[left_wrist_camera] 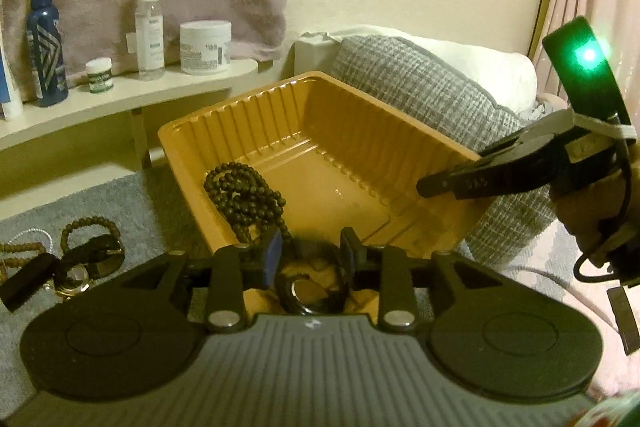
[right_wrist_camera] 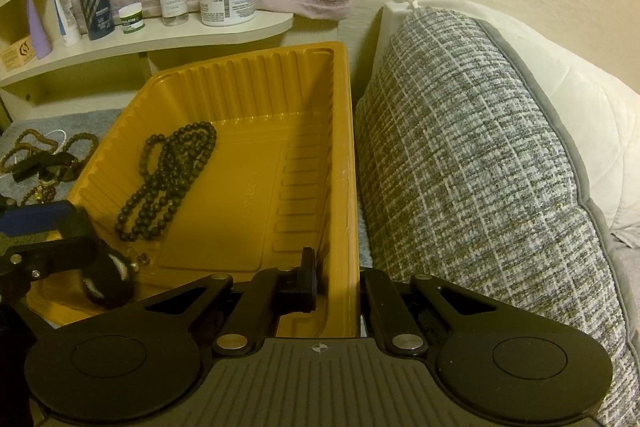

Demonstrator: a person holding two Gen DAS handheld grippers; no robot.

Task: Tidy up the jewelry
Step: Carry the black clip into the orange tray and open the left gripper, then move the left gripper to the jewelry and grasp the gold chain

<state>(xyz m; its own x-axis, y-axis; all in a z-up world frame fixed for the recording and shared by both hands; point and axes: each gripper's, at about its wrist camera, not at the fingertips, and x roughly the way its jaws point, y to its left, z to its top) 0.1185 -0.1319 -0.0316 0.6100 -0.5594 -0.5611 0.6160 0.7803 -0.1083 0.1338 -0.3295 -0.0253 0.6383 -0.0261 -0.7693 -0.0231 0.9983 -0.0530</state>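
1. A pile of loose jewelry [left_wrist_camera: 60, 259] lay on the grey cloth left of the tray, still unsorted.
2. The left gripper [left_wrist_camera: 308, 259], jaws partly apart, hung over the tray's near corner with a dark watch [left_wrist_camera: 308, 291] between its fingers; a firm grip could not be told.
3. If the watch slipped early, it might have tangled in the dark bead necklace [right_wrist_camera: 172, 179].
4. The right gripper [right_wrist_camera: 336, 283] pinched the orange tray [right_wrist_camera: 240, 75] wall; loosening could shift the tray.
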